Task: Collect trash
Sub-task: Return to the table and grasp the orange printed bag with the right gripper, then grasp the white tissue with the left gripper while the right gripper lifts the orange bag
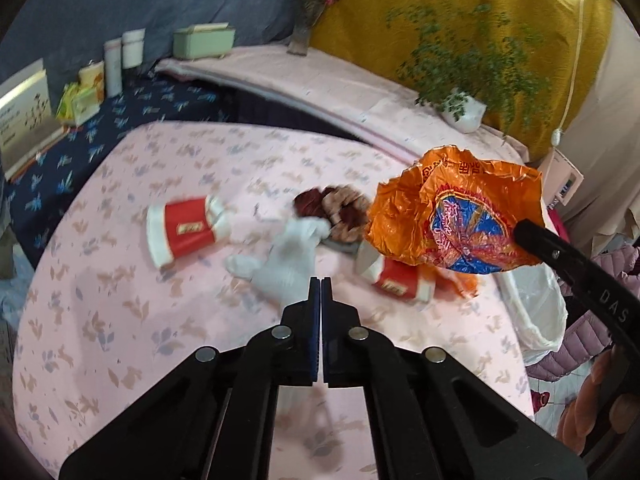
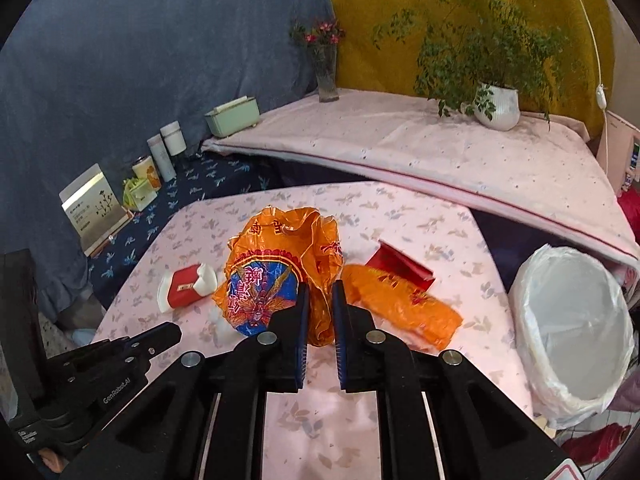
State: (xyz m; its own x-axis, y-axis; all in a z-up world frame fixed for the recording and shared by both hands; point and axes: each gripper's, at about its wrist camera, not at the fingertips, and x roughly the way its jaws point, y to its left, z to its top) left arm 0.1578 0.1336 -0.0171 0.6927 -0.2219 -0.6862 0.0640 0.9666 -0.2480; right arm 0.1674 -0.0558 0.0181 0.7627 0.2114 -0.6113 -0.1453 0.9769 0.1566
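While clamped, right tool [image 2: 320, 292]: orange wrapper [image 2: 276, 276].

A: How does the left gripper [image 1: 320, 280] stand?

B: Its jaws are pressed flat together, blue pads touching along their length, nothing between them. It points forward and down, clear of the desk.

A: And the right gripper [image 2: 321, 286]?

B: Nearly closed, with a narrow gap between the pads. A crumpled orange bag [image 2: 280, 268] is pinched in that gap and hangs lifted off the desk. It also tilts forward and down.

A: Where are they relative to each other?

B: Side by side, the left one lower left of the right. From the left camera, the right gripper's finger [image 1: 560, 252] reaches in from the right edge.
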